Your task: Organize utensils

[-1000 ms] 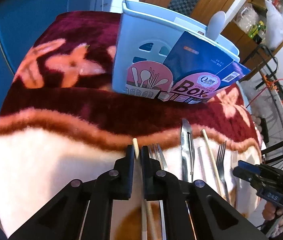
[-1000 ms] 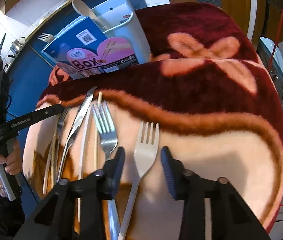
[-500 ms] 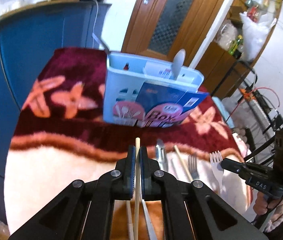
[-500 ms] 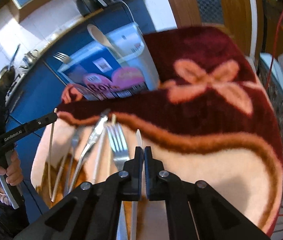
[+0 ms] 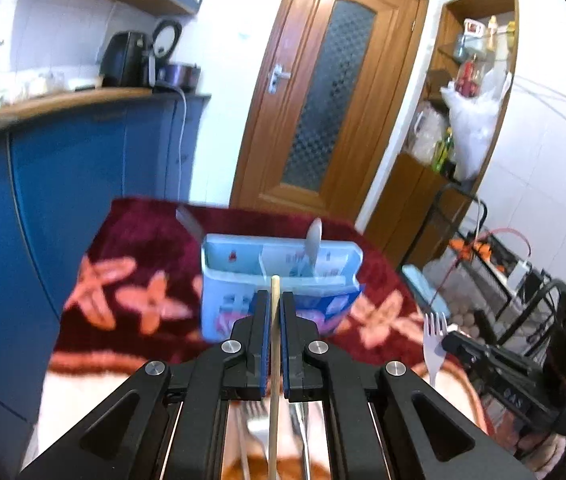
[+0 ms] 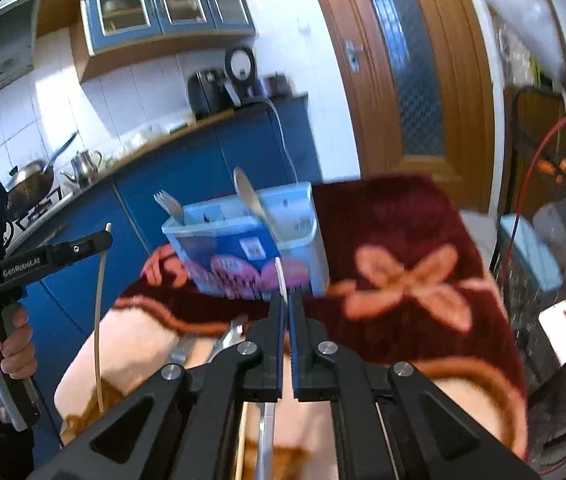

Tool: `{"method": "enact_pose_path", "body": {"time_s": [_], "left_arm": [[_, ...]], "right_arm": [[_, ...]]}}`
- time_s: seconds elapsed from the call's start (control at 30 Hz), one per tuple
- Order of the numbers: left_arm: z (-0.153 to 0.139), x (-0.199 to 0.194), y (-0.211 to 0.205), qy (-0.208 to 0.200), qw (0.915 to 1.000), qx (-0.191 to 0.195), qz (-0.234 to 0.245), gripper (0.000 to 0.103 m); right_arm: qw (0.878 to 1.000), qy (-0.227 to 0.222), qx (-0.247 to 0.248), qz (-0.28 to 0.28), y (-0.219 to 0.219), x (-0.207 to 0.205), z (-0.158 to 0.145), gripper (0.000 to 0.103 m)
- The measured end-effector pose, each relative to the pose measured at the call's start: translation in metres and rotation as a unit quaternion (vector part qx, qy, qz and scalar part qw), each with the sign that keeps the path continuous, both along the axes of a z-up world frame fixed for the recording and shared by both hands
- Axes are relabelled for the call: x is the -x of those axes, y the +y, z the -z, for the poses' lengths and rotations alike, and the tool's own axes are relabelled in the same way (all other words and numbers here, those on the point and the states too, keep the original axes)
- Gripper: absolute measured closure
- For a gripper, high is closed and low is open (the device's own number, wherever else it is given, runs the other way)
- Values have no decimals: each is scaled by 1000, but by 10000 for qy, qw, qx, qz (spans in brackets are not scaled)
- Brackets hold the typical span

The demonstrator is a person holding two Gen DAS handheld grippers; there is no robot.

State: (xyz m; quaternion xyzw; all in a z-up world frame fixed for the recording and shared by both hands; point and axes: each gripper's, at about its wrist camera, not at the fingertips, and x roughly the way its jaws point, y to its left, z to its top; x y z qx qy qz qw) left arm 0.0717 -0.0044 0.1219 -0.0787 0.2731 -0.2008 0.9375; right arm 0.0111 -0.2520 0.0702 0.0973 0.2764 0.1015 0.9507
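Note:
My left gripper [image 5: 275, 304] is shut on a wooden chopstick [image 5: 274, 360], held up above the table and in front of the light blue utensil box [image 5: 223, 276]. My right gripper [image 6: 286, 304] is shut on a white fork [image 6: 281, 278], seen edge-on; its tines show in the left wrist view [image 5: 434, 326]. The box [image 6: 295, 236] stands on the dark red flowered blanket [image 6: 403, 232] and holds a spoon [image 6: 253, 200] and a fork [image 6: 170, 205]. The left gripper with the chopstick [image 6: 99, 300] also shows at left in the right wrist view.
More forks and a knife [image 6: 223, 340] lie on the pale part of the blanket [image 5: 83, 392] below both grippers. Blue cabinets [image 5: 63, 168] stand to the left, a wooden door [image 5: 323, 92] behind, wire racks [image 5: 523, 280] to the right.
Both grippers have lifted their utensils off the blanket and risen. The right gripper closed on the white fork a second ago. The box now sits lower and farther in both views.

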Motion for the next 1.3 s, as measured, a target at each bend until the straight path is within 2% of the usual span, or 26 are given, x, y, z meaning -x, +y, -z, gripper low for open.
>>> {"method": "enact_pose_path", "body": {"time_s": [0.13,0.37,0.53,0.73,0.97,1.3], "left_arm": [[-12,-10,-1,-308,9993,102,-168,99],[-37,-39,-9,-872,9951,134,-457,99],[-57,-61,-9,-1352,9869,170,-860,99],[-71,-87,-6,-1740,9762,270,-1270,99],[-62,-117,-5,-1908,9674,421,-1613,99],[-28,-134,-4,-1966,9670,481,-1549,99]], "right_arm": [[9986,-509,139,56,6,3,-14,99],[9948,-1001,190,89,9,-9,-30,99],[9928,-1174,167,164,3,-28,-35,99],[9903,-1354,67,301,-5,-53,-40,99],[9834,-1740,199,472,-4,-83,-51,99],[9749,-2103,268,687,5,-128,-51,99]]}}
